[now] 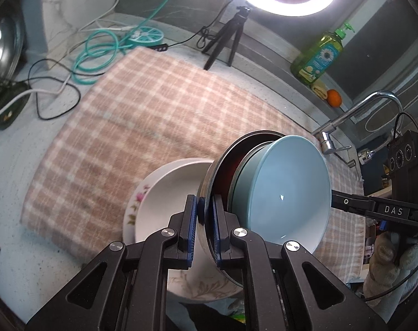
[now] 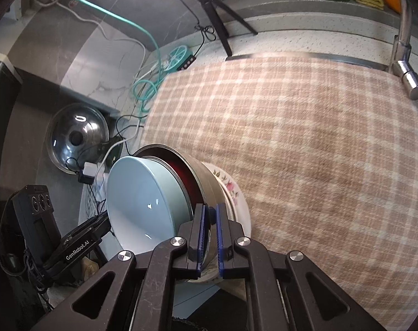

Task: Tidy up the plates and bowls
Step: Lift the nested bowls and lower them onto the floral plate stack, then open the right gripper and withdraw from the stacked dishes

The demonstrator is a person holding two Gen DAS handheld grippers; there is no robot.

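A stack of nested bowls is held tilted above the checked cloth [image 1: 153, 115]. A light blue bowl [image 1: 289, 187] sits inside a steel bowl with a red inside [image 1: 225, 165], beside a white flowered bowl [image 1: 164, 201]. My left gripper [image 1: 204, 207] is shut on the steel bowl's rim. My right gripper [image 2: 210, 220] is shut on the same steel bowl's [image 2: 200, 168] rim at the opposite side; the blue bowl [image 2: 142, 201] and the flowered bowl [image 2: 233, 193] show there too. The right gripper also appears in the left wrist view [image 1: 333, 201].
A ring light on a tripod [image 1: 228, 38] stands behind the cloth. Cables and a teal hose [image 1: 98, 52] lie at the back left. A steel lid [image 2: 76, 138] sits left. A tap [image 1: 358, 110], green soap bottle [image 1: 319, 55] and an orange [image 1: 334, 98] are at the right.
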